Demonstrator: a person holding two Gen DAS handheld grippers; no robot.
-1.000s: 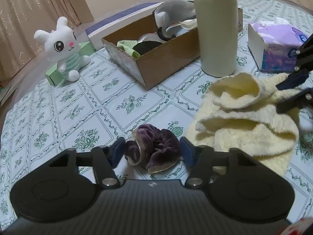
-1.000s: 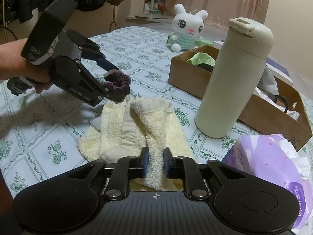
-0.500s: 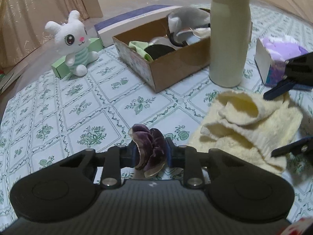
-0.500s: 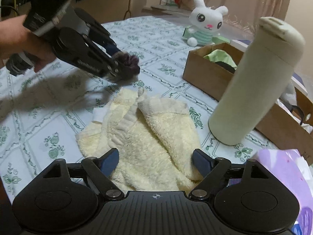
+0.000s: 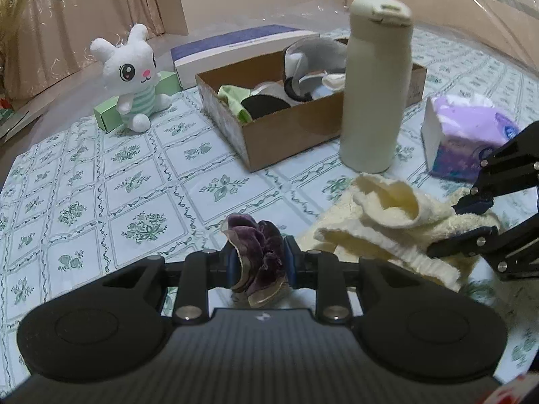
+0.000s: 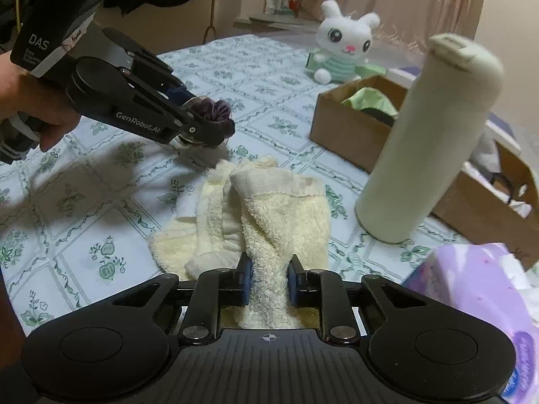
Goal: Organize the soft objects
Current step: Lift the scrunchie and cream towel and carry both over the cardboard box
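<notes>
Plainly both claws are gripping: the left claw (image 5: 259, 264) pinches the purple scrunchie (image 5: 257, 256), lifted just off the worktop (image 5: 134, 181) on the near side of the cardboard box (image 5: 289, 134), while the right claw (image 6: 268, 282), its jaws just closed, squeezes a fold of the cream towel (image 6: 269, 215). Lifting that one fold risks the towel unfurling and brushing the tall bottle (image 6: 424, 141) between it and the box, tipping it.
</notes>
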